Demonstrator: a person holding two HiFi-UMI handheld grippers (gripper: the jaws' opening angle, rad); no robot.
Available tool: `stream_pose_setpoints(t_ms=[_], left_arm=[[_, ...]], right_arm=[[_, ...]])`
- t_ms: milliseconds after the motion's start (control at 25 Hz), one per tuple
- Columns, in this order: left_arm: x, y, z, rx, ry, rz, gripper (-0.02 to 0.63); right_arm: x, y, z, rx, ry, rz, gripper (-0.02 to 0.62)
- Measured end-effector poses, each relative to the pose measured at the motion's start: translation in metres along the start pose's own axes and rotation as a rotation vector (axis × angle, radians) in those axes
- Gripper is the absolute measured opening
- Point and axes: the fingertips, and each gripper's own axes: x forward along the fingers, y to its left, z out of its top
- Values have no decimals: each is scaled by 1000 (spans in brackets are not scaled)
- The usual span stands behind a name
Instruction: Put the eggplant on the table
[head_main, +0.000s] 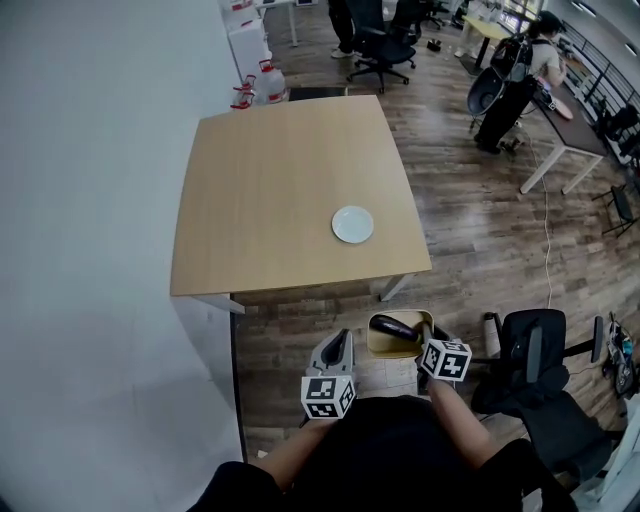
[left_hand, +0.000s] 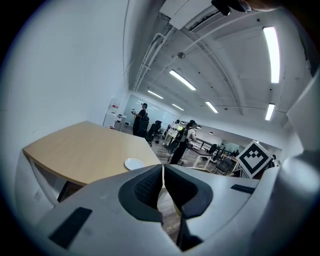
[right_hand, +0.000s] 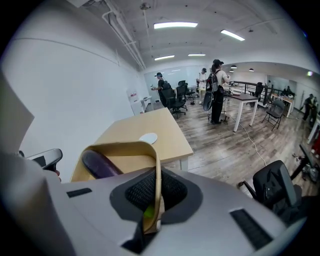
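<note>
A dark purple eggplant (head_main: 395, 328) lies in a tan tray (head_main: 384, 345) held in the air in front of the person, short of the wooden table's (head_main: 290, 190) near edge. My right gripper (head_main: 425, 338) is shut on the tray's rim. In the right gripper view the rim (right_hand: 120, 147) runs between my right gripper's (right_hand: 156, 192) pads, and the eggplant (right_hand: 99, 165) lies inside at the left. My left gripper (head_main: 338, 347) hangs just left of the tray, shut and holding nothing. In its own view the left gripper (left_hand: 163, 182) faces the table (left_hand: 85, 150).
A small white plate (head_main: 352, 224) lies near the table's front right corner. A white wall runs along the left. A black office chair (head_main: 530, 362) stands at the right of the person. More desks, chairs and people fill the far room; water jugs (head_main: 268, 82) stand behind the table.
</note>
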Motion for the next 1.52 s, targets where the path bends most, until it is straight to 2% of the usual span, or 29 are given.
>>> stream_pose_setpoints(t_ms=[240,440,920,1200,1520], left_arm=[[11,36,13,-39,-10,29,20],[20,50,23,-94,-30,17,20],[50,100,42,-97,-31,85,20],[82,116,52,-86,-2,102,20],[119,133,45,-81,82,144,20]], right_arm=[[41,12,29,8,-18,-16,63],[64,24,46,-2,-13,-5,63],[144,49,61,18,53,24,63],[189,47,72,22,114,6,63],[246,38,79,-53,168,8,63]])
